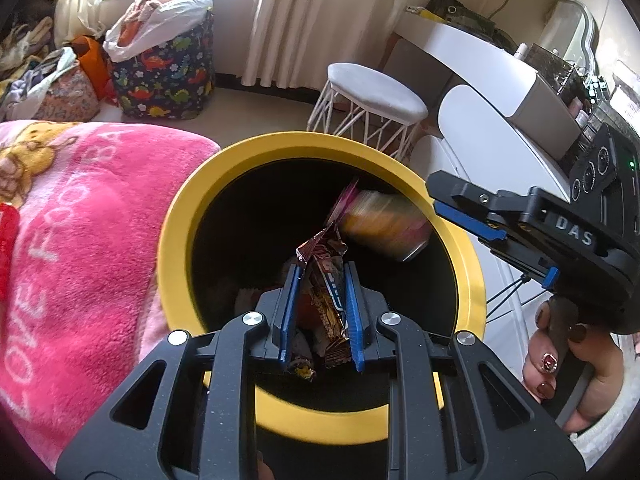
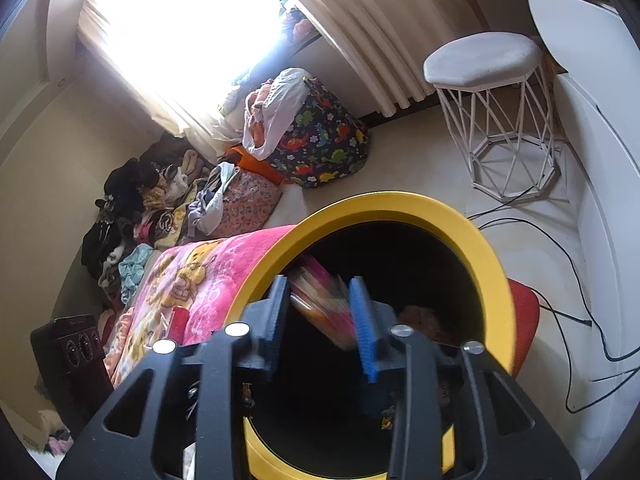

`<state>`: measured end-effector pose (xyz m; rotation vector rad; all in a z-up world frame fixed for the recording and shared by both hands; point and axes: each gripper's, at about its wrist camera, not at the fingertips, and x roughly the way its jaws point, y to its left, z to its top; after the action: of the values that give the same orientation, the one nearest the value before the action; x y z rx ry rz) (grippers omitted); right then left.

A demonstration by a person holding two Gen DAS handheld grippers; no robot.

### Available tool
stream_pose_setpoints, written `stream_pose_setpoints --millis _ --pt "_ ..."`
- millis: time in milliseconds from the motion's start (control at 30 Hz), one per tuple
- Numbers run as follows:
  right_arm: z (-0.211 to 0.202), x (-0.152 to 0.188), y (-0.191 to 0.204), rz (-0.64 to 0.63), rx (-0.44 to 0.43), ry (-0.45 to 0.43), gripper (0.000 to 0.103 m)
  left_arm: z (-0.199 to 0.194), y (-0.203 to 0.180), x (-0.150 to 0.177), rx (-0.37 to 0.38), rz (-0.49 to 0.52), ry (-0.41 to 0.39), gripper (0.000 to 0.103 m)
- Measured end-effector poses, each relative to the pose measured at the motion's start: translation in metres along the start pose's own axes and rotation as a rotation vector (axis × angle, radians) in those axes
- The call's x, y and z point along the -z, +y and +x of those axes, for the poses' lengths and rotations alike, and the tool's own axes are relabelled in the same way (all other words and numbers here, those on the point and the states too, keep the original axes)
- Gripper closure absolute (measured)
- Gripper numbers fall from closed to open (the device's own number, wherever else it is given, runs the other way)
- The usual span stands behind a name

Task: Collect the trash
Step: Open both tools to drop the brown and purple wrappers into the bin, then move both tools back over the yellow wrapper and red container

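Note:
A black bin with a yellow rim (image 1: 180,216) stands below both grippers; it also shows in the right wrist view (image 2: 492,264). My left gripper (image 1: 320,276) is shut on a brown snack wrapper (image 1: 326,300) over the bin's mouth. My right gripper (image 2: 320,292) is open over the bin, and it shows from the side in the left wrist view (image 1: 464,216). A pink and orange can (image 1: 384,224), motion-blurred, is in the air just off the right fingers, inside the bin's mouth; it shows between them in the right wrist view (image 2: 324,308). Other wrappers lie in the bin's bottom.
A pink blanket (image 1: 72,240) on the bed lies left of the bin. A white wire stool (image 1: 372,100), a dinosaur-print bag (image 1: 168,76), a white desk (image 1: 480,64) and floor cables (image 2: 568,264) stand around. Clothes pile by the window (image 2: 160,208).

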<state>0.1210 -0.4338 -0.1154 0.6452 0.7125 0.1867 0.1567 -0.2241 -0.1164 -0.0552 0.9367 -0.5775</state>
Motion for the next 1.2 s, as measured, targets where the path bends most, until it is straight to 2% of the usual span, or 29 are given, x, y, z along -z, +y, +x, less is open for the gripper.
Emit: stream_pose_setpoints --millis 67,133,200,233,300,400,533,733,1200 --pt "-0.002 -0.001 -0.001 0.003 0.003 -0.008 0.055 0.001 0.002 -0.001 0.009 -0.005 -0.002 0.087" --pt "-0.003 -0.001 0.0 0.0 0.011 -0.01 0.051 0.0 0.004 -0.001 0.002 -0.005 -0.01 0.079" --pt "-0.003 -0.001 0.002 -0.006 0.015 -0.016 0.043 -0.005 0.005 -0.001 -0.017 0.008 -0.025 0.054" --pt "-0.003 -0.001 0.004 -0.015 0.02 -0.018 0.042 -0.008 0.006 -0.001 -0.022 0.012 -0.037 0.049" --pt "-0.003 -0.002 0.008 -0.031 0.025 -0.018 0.036 -0.015 0.008 -0.002 -0.016 0.009 -0.052 0.026" --pt "-0.003 -0.001 0.016 -0.068 0.036 -0.025 0.03 -0.027 0.012 -0.003 -0.027 0.005 -0.092 0.011" --pt "-0.001 0.001 0.032 -0.125 0.06 -0.034 0.023 -0.045 0.018 -0.004 -0.093 0.009 -0.143 0.011" --pt "0.005 0.003 0.053 -0.186 0.047 -0.033 0.02 -0.074 0.036 -0.007 -0.17 -0.015 -0.229 0.011" --pt "0.025 0.016 0.124 -0.332 -0.046 -0.01 0.018 -0.124 0.084 0.002 -0.268 -0.09 -0.336 0.011"
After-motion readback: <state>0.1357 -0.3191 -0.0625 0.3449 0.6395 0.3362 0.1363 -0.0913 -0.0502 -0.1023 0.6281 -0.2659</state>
